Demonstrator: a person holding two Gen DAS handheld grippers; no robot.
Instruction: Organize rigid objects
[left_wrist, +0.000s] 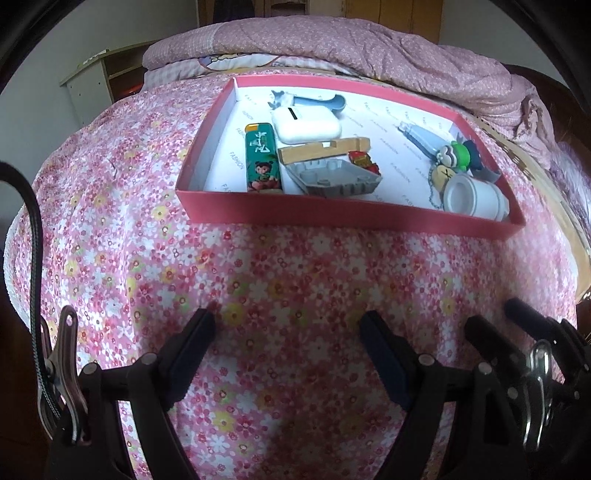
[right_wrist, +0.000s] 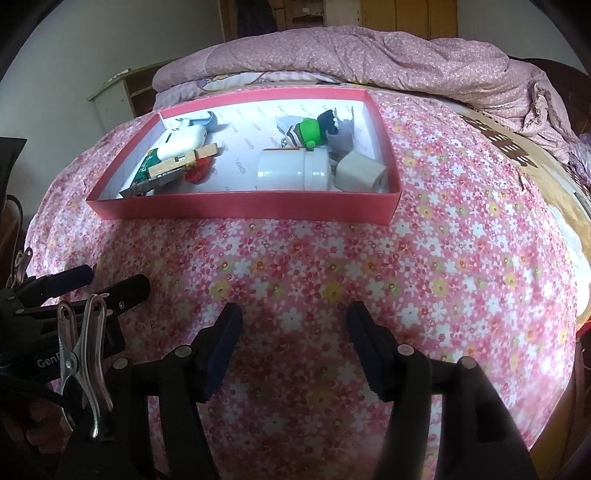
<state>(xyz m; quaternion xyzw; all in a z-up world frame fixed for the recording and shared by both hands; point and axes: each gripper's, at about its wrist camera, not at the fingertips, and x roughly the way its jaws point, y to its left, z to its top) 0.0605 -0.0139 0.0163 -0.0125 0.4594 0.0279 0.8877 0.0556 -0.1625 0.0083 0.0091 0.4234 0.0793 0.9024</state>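
A shallow red box (left_wrist: 332, 216) (right_wrist: 240, 206) lies on the flowered bedspread and holds several small items: a green lighter (left_wrist: 262, 158), a white earbud case (left_wrist: 304, 123) (right_wrist: 183, 142), a wooden clip (left_wrist: 325, 149) (right_wrist: 181, 160), a grey plastic tray (left_wrist: 334, 177), a white jar on its side (left_wrist: 474, 197) (right_wrist: 291, 170), a green figure keychain (left_wrist: 456, 155) (right_wrist: 308, 133) and a grey cube (right_wrist: 360, 171). My left gripper (left_wrist: 288, 332) is open and empty, well short of the box. My right gripper (right_wrist: 293, 325) is open and empty, also short of the box.
A folded pink quilt (left_wrist: 369, 48) (right_wrist: 369, 55) lies behind the box. A small cabinet (left_wrist: 99, 81) stands at the far left. The right gripper shows at the lower right of the left wrist view (left_wrist: 517, 332), the left one at the lower left of the right wrist view (right_wrist: 74, 288).
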